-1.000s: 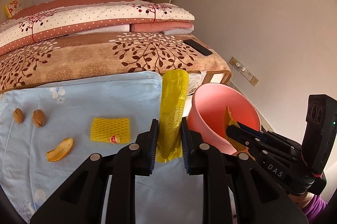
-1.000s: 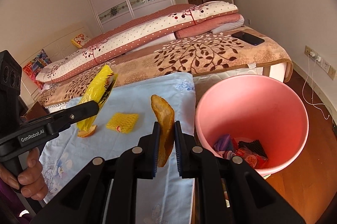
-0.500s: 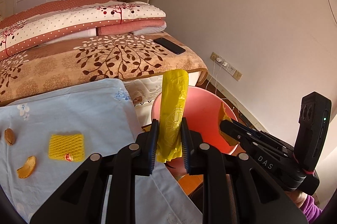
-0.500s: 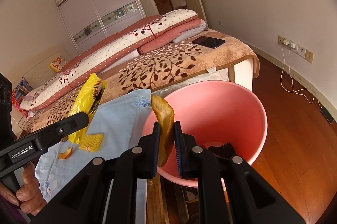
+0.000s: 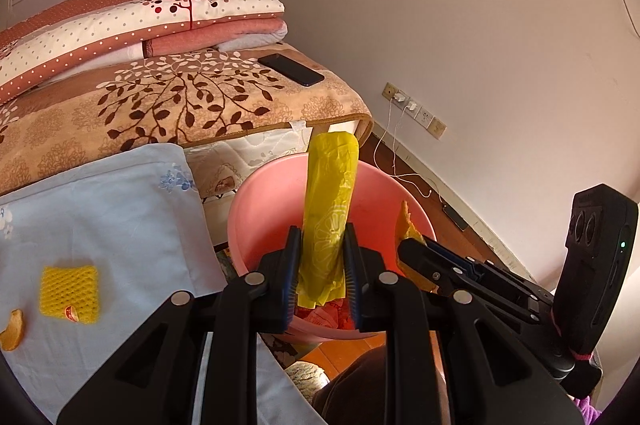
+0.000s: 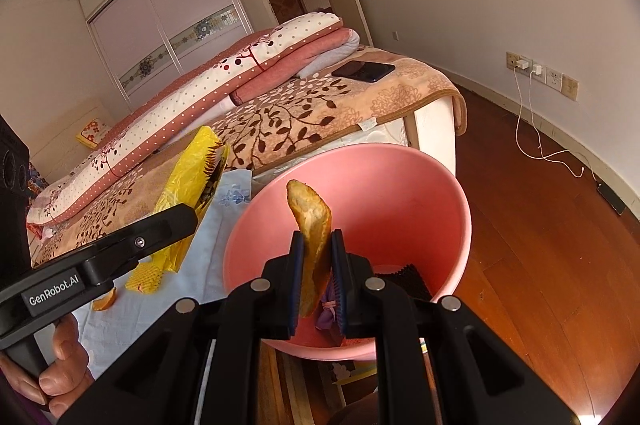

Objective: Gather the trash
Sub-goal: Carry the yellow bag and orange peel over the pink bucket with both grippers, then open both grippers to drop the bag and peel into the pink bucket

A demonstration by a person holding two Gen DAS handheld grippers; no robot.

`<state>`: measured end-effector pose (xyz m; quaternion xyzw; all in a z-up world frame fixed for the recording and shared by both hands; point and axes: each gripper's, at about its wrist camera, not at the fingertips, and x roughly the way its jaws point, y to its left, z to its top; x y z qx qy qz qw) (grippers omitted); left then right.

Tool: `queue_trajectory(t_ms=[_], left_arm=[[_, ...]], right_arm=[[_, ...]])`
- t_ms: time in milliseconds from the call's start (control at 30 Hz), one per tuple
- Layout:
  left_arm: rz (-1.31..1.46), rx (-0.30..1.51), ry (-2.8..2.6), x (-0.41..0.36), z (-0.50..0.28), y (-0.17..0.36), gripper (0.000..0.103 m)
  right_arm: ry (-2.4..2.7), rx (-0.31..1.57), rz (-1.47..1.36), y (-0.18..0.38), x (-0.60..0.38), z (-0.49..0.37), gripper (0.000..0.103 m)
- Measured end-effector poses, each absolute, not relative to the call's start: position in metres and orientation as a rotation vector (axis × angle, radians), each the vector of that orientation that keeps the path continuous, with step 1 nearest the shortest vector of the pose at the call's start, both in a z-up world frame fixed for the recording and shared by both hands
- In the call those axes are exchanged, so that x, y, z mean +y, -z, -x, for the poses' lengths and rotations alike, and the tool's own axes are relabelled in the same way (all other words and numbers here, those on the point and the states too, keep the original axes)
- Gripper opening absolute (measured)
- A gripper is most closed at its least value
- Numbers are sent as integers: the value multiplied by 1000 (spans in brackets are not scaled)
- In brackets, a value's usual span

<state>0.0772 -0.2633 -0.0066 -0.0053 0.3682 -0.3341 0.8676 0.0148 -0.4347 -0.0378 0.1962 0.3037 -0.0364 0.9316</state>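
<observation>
— Where's the trash?
— Left gripper (image 5: 322, 257) pinches a yellow bag (image 5: 329, 209); right gripper (image 6: 316, 267) pinches a peel (image 6: 313, 225). Both hang over the pink bin (image 6: 440, 193), right of the bed.

You stand in a home bedroom: a bed (image 5: 192, 105) with a leaf-patterned blanket (image 6: 320, 113), folded quilts (image 5: 140, 21), a sliding-door wardrobe (image 6: 168, 25), wooden floor (image 6: 540, 225).

One pink bucket (image 5: 256, 209), one yellow plastic bag (image 5: 330, 209), one yellow foam net (image 5: 70, 289), two peel pieces (image 6: 312, 225) (image 5: 14, 329), one phone (image 5: 290, 69), one blue cloth (image 5: 100, 217), two grippers (image 5: 322, 265) (image 6: 316, 269).
</observation>
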Motion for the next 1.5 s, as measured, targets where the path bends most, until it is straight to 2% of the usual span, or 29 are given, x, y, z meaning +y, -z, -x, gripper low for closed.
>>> queue_trajectory(t_ms=[800, 967, 1267, 1500], left_arm=[[-7, 835, 679, -289, -98, 39, 22], [0, 860, 669, -287, -102, 43, 37], [-8, 861, 664, -286, -98, 42, 43], [-32, 841, 670, -287, -91, 38, 44]], right_arm=[[132, 641, -405, 53, -451, -24, 13], [137, 643, -406, 55, -451, -25, 14], [145, 641, -407, 56, -451, -23, 15], [156, 630, -409, 54, -451, -20, 16]])
